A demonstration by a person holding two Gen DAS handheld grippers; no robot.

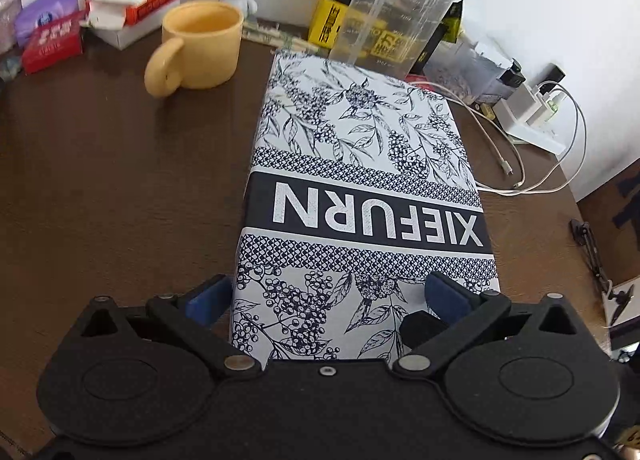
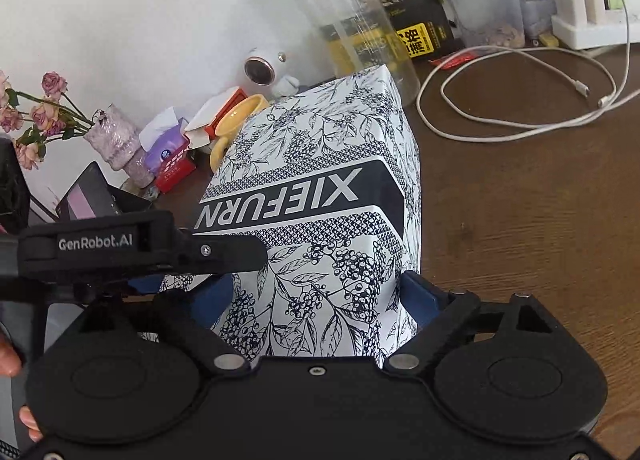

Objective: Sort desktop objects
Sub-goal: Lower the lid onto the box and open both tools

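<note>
Both claws straddled the box (image 1: 360, 188), likely because it is too wide and heavy for one. The left claw (image 1: 332, 300) clamped its near end, level with the surface (image 1: 120, 180); the right claw (image 2: 316, 296) gripped the same end, rolled sideways. The box sat before the jar (image 1: 400, 8), right of the mug (image 1: 200, 44).

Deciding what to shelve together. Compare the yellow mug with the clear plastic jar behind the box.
The yellow mug is opaque, short and wide; the clear plastic jar is see-through and much taller. The mug has a side handle and an open top; the jar has no side handle and a white-rimmed lid. Both stand upright on the brown table and look empty.
</note>
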